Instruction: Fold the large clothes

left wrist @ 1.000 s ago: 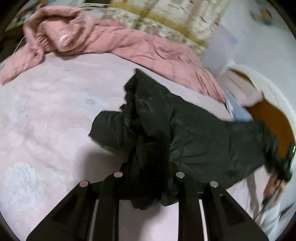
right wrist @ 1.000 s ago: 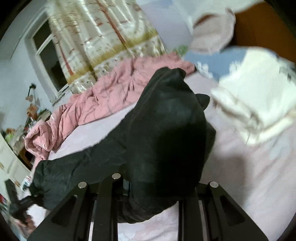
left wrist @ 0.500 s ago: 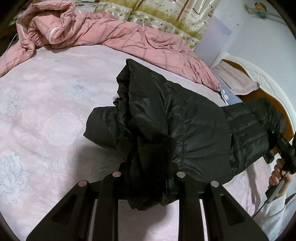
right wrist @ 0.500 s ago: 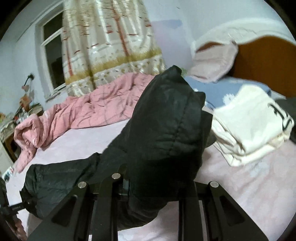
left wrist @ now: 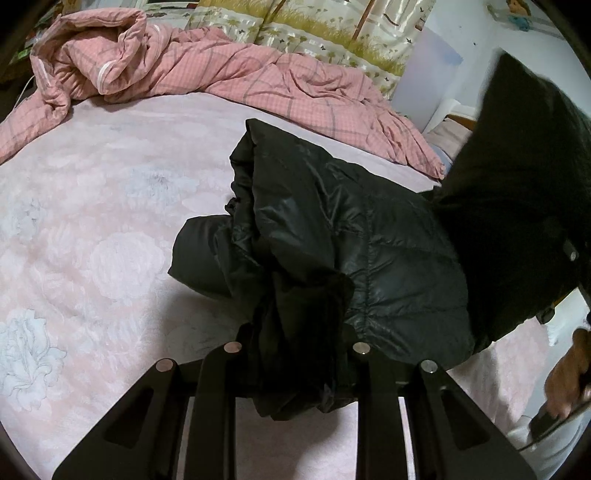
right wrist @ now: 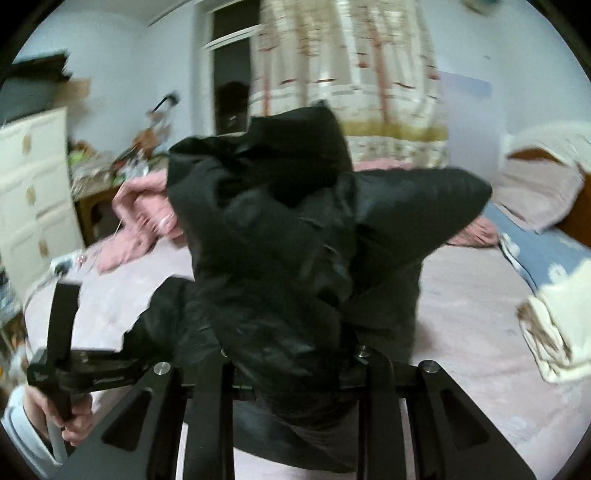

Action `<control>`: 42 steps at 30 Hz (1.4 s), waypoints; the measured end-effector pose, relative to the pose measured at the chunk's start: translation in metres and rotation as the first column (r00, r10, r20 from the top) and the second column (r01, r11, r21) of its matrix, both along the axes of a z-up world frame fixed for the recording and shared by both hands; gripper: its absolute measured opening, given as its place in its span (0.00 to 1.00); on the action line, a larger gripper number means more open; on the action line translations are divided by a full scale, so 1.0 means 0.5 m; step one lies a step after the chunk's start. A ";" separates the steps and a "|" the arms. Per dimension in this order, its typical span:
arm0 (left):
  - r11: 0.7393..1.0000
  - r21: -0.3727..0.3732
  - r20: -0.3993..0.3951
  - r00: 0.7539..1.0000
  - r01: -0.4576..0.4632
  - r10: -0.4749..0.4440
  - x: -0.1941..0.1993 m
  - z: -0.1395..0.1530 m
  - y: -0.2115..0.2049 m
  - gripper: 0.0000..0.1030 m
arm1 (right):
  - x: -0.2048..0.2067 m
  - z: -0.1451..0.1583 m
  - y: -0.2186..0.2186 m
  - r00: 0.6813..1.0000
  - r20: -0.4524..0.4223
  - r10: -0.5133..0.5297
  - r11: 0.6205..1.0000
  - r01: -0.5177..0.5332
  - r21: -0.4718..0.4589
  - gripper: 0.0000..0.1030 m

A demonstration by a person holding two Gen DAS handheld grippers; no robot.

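Observation:
A black puffer jacket (left wrist: pixel 351 229) lies partly on the pink flowered bed sheet (left wrist: pixel 92 229). My left gripper (left wrist: pixel 295 350) is shut on a bunched edge of it near the bed's front. In the right wrist view the jacket (right wrist: pixel 277 229) hangs up in front of the camera, and my right gripper (right wrist: pixel 291 354) is shut on its other end. That end is lifted and stands high at the right of the left wrist view. A hand (right wrist: pixel 74 424) holds the left gripper's handle low on the left. The pads of both grippers are hidden under fabric.
A crumpled pink checked quilt (left wrist: pixel 221 70) lies along the far side of the bed under a patterned curtain (left wrist: pixel 314 29). Folded white clothes (right wrist: pixel 554 325) and a blue pillow (right wrist: pixel 535 251) sit at the bed's head. A white chest of drawers (right wrist: pixel 33 184) stands to the left.
My right gripper has swung across the bed and rolled, carrying its end of the jacket up and towards the left gripper. The left gripper has stayed in place.

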State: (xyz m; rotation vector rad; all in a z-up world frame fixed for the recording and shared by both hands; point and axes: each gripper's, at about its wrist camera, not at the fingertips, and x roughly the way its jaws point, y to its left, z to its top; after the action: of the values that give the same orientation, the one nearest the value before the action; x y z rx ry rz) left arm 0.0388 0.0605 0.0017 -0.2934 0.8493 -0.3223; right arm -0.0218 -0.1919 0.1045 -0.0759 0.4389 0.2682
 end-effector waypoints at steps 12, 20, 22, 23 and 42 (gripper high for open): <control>0.996 -0.086 0.006 1.000 0.014 -0.013 -0.007 0.023 0.034 0.31 | 0.047 -0.102 0.155 0.996 -0.064 0.060 0.995 -0.065 -0.080 0.60; 1.000 0.006 0.141 0.990 0.023 -0.024 -0.047 0.086 0.029 0.36 | 0.040 -0.106 0.105 0.986 -0.101 0.136 0.986 -0.124 0.113 0.76; 0.998 0.062 0.196 0.981 -0.006 -0.006 -0.059 0.103 0.025 0.45 | 0.033 -0.104 0.091 0.969 -0.122 0.213 0.966 -0.191 0.172 0.85; 0.995 0.091 0.238 0.971 -0.040 0.017 -0.068 0.113 0.026 0.61 | 0.035 -0.105 0.088 0.961 -0.133 0.243 0.957 -0.215 0.193 0.85; 0.983 0.174 0.467 0.873 0.064 -0.139 -0.105 0.316 -0.141 0.98 | 0.006 0.015 -0.158 1.000 -0.008 -0.012 0.913 0.015 0.407 0.85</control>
State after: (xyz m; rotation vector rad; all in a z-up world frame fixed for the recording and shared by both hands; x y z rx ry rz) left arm -0.0137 -0.0100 0.1596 -0.0173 0.3953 -0.4049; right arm -0.0189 -0.2707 0.1118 0.3377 0.3813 0.3420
